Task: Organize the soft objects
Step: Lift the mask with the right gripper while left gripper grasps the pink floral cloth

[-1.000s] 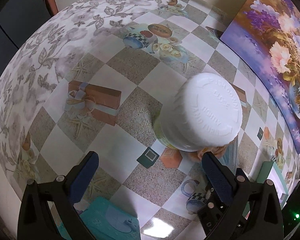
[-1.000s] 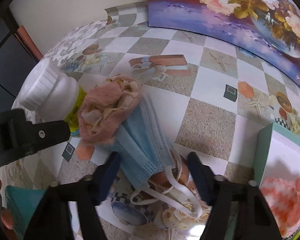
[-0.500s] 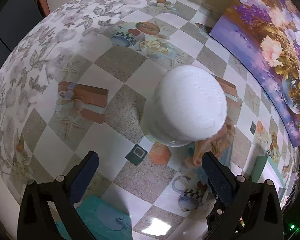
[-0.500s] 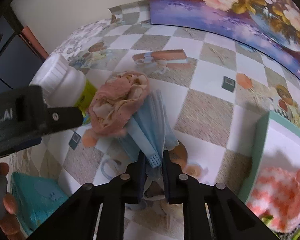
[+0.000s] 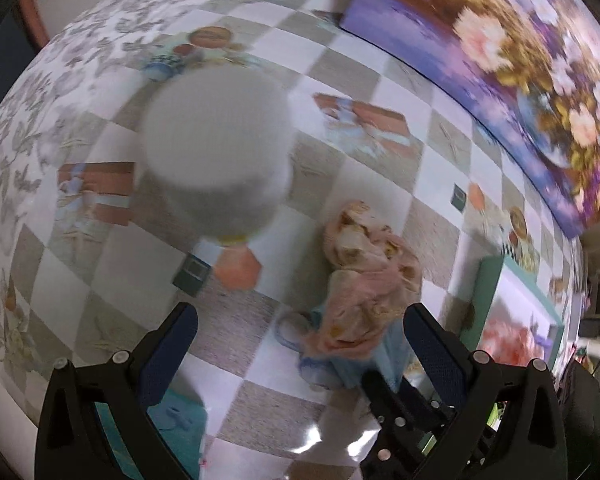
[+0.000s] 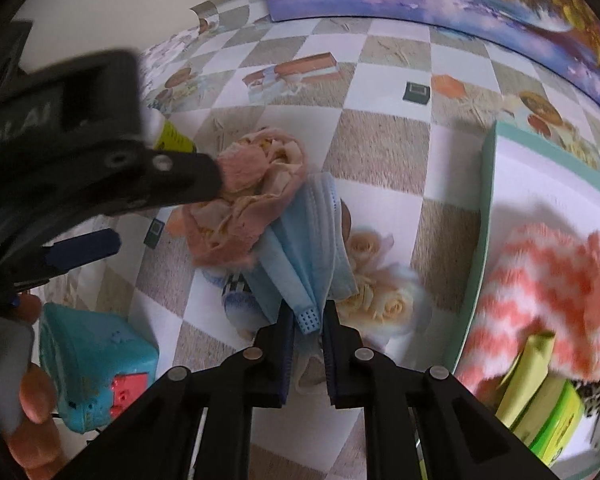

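Left wrist view, step: the left claw (image 5: 296, 354) hangs above the surface (image 5: 380, 184); it should stay wide of the pink cloth (image 5: 366, 280) so the mask can slide out from under it.
Left wrist view, claw: wide open, holding nothing; the blurred white bottle (image 5: 218, 152) stands far-left of it.
Right wrist view, step: lift the blue face mask (image 6: 304, 248) slowly toward the green box (image 6: 485, 216) on the right, where a coral striped sock (image 6: 540, 300) already lies, so the cloth resting on its far-left edge drops off.
Right wrist view, claw: the right claw (image 6: 306, 334) is nearly closed, pinching the mask's near pleated edge.
Elsewhere: a teal toy (image 6: 96, 364) sits near-left.
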### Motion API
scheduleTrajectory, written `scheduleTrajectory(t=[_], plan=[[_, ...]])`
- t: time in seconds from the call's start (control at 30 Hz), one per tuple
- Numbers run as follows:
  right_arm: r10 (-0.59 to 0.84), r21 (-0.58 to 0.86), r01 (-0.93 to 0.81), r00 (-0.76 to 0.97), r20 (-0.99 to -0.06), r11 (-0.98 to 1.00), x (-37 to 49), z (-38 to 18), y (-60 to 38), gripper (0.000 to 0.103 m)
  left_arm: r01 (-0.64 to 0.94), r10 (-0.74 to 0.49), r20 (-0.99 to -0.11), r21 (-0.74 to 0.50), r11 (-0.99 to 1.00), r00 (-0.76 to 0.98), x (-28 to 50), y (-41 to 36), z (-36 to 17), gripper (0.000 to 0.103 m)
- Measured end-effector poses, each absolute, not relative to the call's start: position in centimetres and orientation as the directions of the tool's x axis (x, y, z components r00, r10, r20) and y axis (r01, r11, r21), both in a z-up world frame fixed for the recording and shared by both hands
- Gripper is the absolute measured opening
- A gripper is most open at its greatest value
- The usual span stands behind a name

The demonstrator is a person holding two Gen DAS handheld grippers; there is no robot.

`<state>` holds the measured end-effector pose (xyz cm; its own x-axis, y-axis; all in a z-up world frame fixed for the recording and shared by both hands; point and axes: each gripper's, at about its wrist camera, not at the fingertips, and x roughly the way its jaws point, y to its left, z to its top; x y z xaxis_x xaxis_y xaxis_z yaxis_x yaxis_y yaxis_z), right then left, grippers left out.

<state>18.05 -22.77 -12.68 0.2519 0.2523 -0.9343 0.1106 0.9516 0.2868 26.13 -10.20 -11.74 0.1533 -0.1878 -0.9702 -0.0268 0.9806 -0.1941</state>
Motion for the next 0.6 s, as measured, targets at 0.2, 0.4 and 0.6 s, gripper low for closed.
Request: scheduleTrajectory(t=[0.2,0.4,0.6], plan=[[0.264,0.300,0.131,0.241,-0.934,0.945,17.5,-13.0,-23.4,0.014,0.009,-0.217,-0.970,-0.217,0.976,0.108,26.2,-11.7,-13.4,0.076],[0.274,0.314,0.142,0.243,-0.931,0.939,17.1,-13.1,-24.1,0.014,0.004,-0.317,-0.945,-0.317,0.948,0.084,25.9,-12.2,-14.3,0.035],[0.274,0.317,0.148,0.255,-0.927,0.937,16.5,-12.9,-24.2,0.012,-0.045,-0.356,-0.928,-0.363,0.931,0.107,25.5,-11.0,-13.9,0.017]])
